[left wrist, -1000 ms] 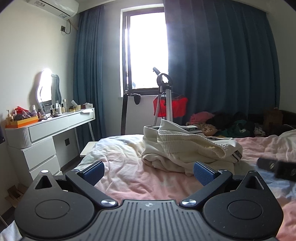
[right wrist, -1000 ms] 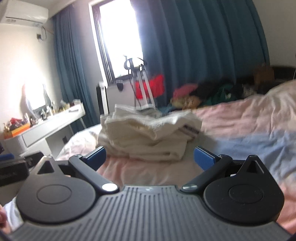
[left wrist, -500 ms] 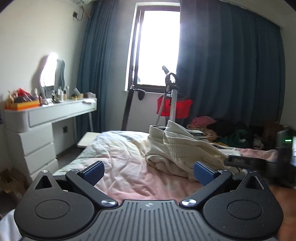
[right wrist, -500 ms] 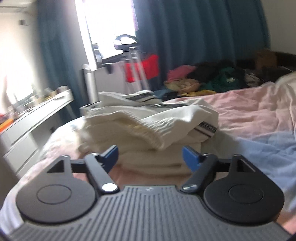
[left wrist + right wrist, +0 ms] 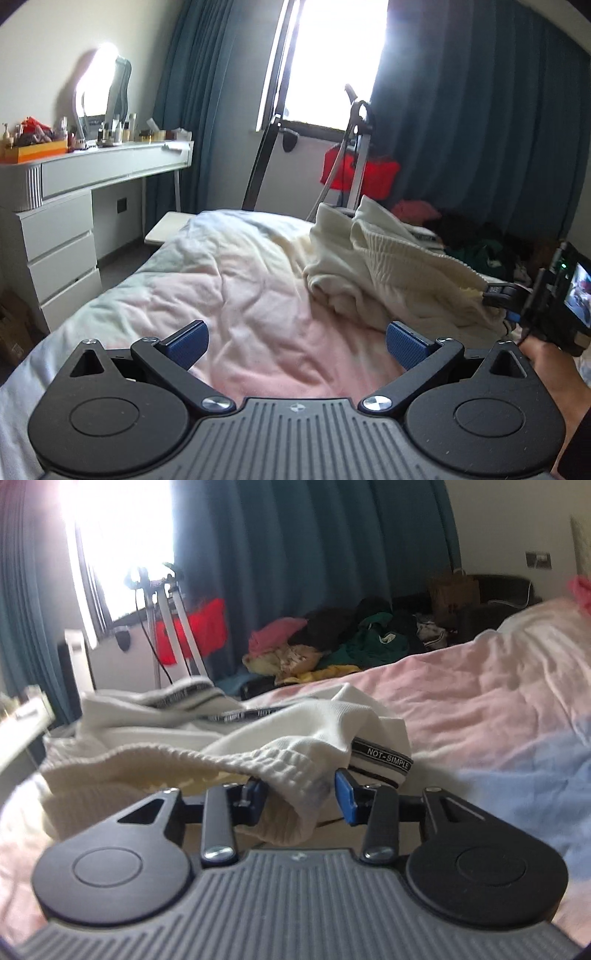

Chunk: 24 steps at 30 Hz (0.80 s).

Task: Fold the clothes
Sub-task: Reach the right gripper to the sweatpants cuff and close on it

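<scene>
Closing right tool (image 5: 298, 800) around cream garment (image 5: 236, 753)

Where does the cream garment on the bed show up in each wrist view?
Left wrist: cream garment right of centre on the bed, beyond the open left gripper.
Right wrist: cream garment left of centre, its ribbed edge between the closing right gripper fingers.
Shared landmark: red bag by the window.

Cream garment (image 5: 207, 768) blurred — its ribbed hem hides the right tool's (image 5: 299, 797) left pad.
</scene>
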Each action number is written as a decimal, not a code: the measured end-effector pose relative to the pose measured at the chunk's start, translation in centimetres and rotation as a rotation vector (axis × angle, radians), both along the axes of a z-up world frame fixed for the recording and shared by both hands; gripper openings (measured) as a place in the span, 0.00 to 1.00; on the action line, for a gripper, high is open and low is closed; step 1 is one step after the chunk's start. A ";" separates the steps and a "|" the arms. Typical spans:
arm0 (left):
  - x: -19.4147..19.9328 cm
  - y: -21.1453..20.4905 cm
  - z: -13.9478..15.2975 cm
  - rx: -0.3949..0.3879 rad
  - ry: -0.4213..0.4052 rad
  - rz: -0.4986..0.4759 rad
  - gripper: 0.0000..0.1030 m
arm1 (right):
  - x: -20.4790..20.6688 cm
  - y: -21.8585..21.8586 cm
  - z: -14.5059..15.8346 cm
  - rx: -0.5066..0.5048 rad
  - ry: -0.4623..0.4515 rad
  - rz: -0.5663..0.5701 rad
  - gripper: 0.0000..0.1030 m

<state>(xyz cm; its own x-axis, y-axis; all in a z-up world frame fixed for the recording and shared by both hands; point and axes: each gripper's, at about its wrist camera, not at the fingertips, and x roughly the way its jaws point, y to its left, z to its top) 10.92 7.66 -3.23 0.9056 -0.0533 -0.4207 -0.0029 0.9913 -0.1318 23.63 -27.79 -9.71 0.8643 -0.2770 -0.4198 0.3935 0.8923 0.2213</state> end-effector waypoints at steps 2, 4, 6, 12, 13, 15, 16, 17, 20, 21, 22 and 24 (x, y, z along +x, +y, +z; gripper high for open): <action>0.0 0.1 -0.2 0.007 -0.009 0.003 1.00 | 0.3 -0.1 0.2 0.001 -0.003 0.017 0.40; 0.0 0.2 -0.4 0.002 -0.003 0.011 1.00 | -0.2 -0.2 1.0 -0.021 -0.012 0.032 0.27; 0.1 0.3 -0.6 0.003 0.005 0.027 1.00 | -1.7 -0.5 2.2 -0.017 -0.032 0.061 0.17; -0.3 0.4 -0.1 -0.034 -0.003 0.011 1.00 | -9.0 -0.9 6.3 -0.044 -0.088 0.193 0.15; -0.4 0.6 -0.1 -0.049 -0.003 0.004 1.00 | -10.6 -0.8 7.0 -0.059 -0.095 0.219 0.14; -0.8 0.8 -0.1 -0.083 0.002 -0.011 1.00 | -14.0 -0.6 8.5 -0.089 -0.110 0.266 0.14; -1.1 0.9 -0.1 -0.103 0.001 -0.023 1.00 | -15.8 -0.6 9.2 -0.097 -0.123 0.286 0.14; -1.3 1.0 -0.1 -0.123 -0.001 -0.037 1.00 | -17.5 -0.7 9.8 -0.102 -0.137 0.305 0.13; -2.4 0.8 0.2 -0.153 -0.012 -0.065 1.00 | -22.5 -1.0 11.6 -0.104 -0.181 0.354 0.13; -2.8 0.6 0.4 -0.156 -0.013 -0.073 1.00 | -24.0 -1.2 12.0 -0.104 -0.194 0.371 0.12; -3.2 0.4 0.4 -0.163 -0.008 -0.084 1.00 | -25.3 -1.3 12.2 -0.106 -0.204 0.390 0.12; -4.0 -0.1 0.3 -0.194 0.014 -0.111 1.00 | -27.4 -1.6 12.1 -0.115 -0.201 0.418 0.12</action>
